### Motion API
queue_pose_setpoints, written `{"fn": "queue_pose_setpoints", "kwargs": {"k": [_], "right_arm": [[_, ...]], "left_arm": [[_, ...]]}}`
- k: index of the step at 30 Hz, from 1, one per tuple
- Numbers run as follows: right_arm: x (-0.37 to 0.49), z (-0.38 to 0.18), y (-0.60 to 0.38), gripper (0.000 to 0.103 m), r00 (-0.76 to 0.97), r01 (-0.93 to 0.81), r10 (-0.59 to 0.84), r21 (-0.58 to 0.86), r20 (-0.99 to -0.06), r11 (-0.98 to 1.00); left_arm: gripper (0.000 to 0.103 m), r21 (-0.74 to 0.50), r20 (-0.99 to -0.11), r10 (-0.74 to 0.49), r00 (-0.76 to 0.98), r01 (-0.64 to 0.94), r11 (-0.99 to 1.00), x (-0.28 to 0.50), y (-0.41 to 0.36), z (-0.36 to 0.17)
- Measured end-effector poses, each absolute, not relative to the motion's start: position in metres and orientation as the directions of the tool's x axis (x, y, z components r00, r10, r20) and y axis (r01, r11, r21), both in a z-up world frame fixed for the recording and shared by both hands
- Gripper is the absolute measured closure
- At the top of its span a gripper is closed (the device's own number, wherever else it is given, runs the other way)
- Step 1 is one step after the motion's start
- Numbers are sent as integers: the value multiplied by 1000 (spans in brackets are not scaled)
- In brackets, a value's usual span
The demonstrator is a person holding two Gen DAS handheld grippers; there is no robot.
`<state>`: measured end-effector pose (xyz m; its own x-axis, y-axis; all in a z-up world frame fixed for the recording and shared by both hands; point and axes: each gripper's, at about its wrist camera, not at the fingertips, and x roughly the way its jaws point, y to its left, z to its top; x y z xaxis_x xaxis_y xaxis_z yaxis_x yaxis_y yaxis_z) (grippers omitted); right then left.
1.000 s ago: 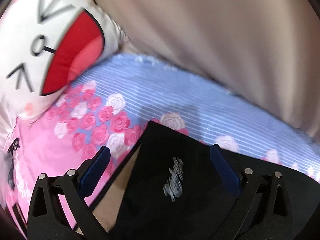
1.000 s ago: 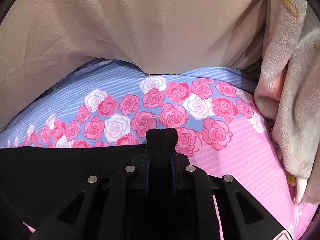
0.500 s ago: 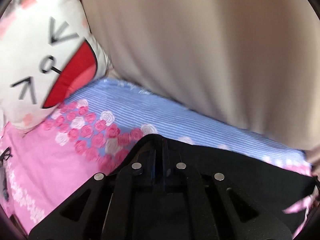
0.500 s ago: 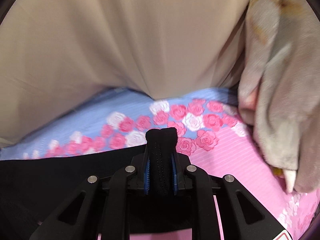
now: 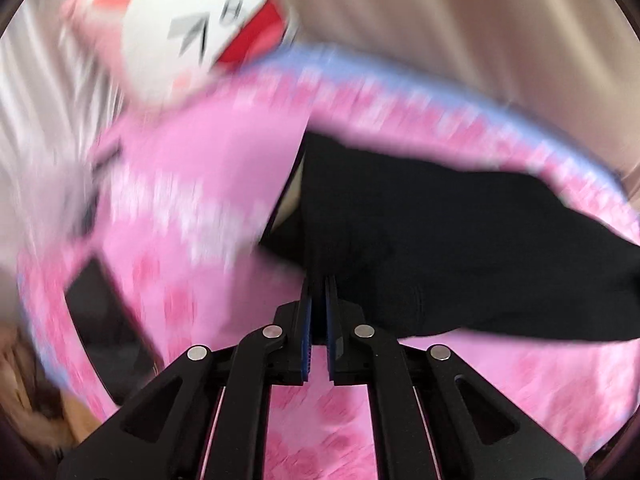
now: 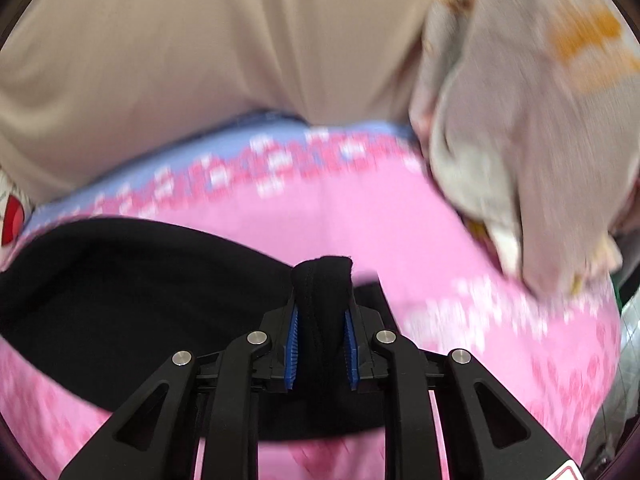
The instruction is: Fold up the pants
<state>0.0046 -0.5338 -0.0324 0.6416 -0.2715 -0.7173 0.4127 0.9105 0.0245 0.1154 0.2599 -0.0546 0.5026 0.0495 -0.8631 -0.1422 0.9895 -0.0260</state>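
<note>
The black pants [image 5: 440,232] lie on the pink rose-print bedsheet [image 5: 192,168]. My left gripper [image 5: 319,288] is shut on an edge of the pants, and the cloth stretches away to the right. In the right wrist view my right gripper [image 6: 321,300] is shut on a bunched fold of the black pants [image 6: 120,280], which spread out to the left over the bedsheet [image 6: 400,240]. Both views are blurred by motion.
A white cushion with a red mouth [image 5: 208,28] lies at the head of the bed. A beige curtain [image 6: 200,60] hangs behind. A grey blanket [image 6: 520,140] is heaped at the right. A dark flat object [image 5: 104,320] lies on the sheet at the left.
My left gripper closed on the pants edge a second ago. Both grippers have since pulled back from the curtain with the cloth, so more pink sheet shows beyond the pants.
</note>
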Motion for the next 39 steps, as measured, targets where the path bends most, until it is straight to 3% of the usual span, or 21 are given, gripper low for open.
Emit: {"fn": "queue_pose_setpoints", "kwargs": {"k": [1, 3, 6, 8, 10, 11, 14, 15, 16, 17, 19, 20, 21, 22, 24, 27, 28, 30, 34, 36, 39], "right_arm": [[0, -38, -535, 83, 630, 415, -274, 17, -726, 910], [-11, -46, -538, 63, 602, 435, -280, 12, -748, 900], [-31, -38, -544, 54, 594, 471, -308, 10, -743, 882], [-53, -25, -546, 46, 605, 506, -334, 25, -723, 862], [-64, -14, -548, 46, 616, 531, -359, 33, -701, 847], [-69, -7, -549, 46, 636, 531, -346, 66, -690, 845], [-68, -2, -552, 41, 688, 500, -261, 181, -678, 847], [-60, -3, -553, 36, 691, 494, -242, 201, -681, 846], [-53, -6, -556, 34, 692, 490, -226, 216, -686, 844], [-41, -14, -562, 34, 686, 493, -204, 239, -699, 836], [-27, -29, -572, 34, 677, 493, -145, 298, -722, 817], [-22, -35, -573, 44, 679, 487, -124, 318, -723, 814], [-15, -40, -571, 87, 684, 461, -89, 335, -724, 822], [-5, -43, -568, 96, 672, 433, -62, 323, -738, 842], [18, -19, -545, 95, 639, 404, -166, 145, -751, 903], [8, 53, -505, 92, 767, 294, -240, -6, -595, 956], [0, 70, -488, 85, 770, 290, -319, -142, -553, 947], [-10, 59, -481, 49, 729, 280, -382, -262, -569, 924], [-47, -43, -513, 53, 445, 337, -464, -337, -766, 879], [-72, -56, -522, 53, 424, 407, -476, -307, -771, 860], [-99, -38, -528, 48, 521, 517, -421, -118, -742, 848]], "left_arm": [[96, -13, -878, 63, 474, -155, 988, 114, 262, -72], [96, -9, -883, 73, 463, -172, 985, 113, 262, -82], [91, -4, -857, 103, 505, -206, 979, 110, 261, -57], [74, 93, -817, 241, 524, -294, 951, 107, 262, -29], [51, 179, -745, 370, 555, -368, 913, 102, 260, -2], [45, 185, -709, 394, 584, -386, 904, 100, 255, 14], [39, 173, -667, 362, 651, -337, 926, 98, 221, 37], [33, 154, -669, 330, 666, -309, 938, 98, 208, 38], [18, 123, -679, 275, 680, -264, 957, 100, 190, 36], [16, 99, -689, 234, 686, -231, 968, 101, 177, 34], [16, 66, -713, 166, 682, -172, 983, 105, 155, 22], [16, 42, -734, 126, 668, -141, 989, 105, 141, 11], [16, 20, -755, 89, 650, -113, 993, 106, 131, 1], [16, 6, -776, 68, 626, -101, 995, 108, 124, -12], [16, 5, -814, 63, 578, -100, 995, 117, 110, -32], [16, 15, -846, 59, 530, -86, 996, 120, 94, -52], [16, 23, -849, 58, 525, -73, 997, 119, 90, -56], [16, 22, -855, 44, 516, -49, 999, 114, 90, -65], [16, -27, -884, 16, 466, -86, 996, 118, 110, -80], [16, -49, -890, 14, 455, -126, 991, 119, 122, -83], [16, -125, -887, -28, 461, -181, 975, 119, 140, -79]]}}
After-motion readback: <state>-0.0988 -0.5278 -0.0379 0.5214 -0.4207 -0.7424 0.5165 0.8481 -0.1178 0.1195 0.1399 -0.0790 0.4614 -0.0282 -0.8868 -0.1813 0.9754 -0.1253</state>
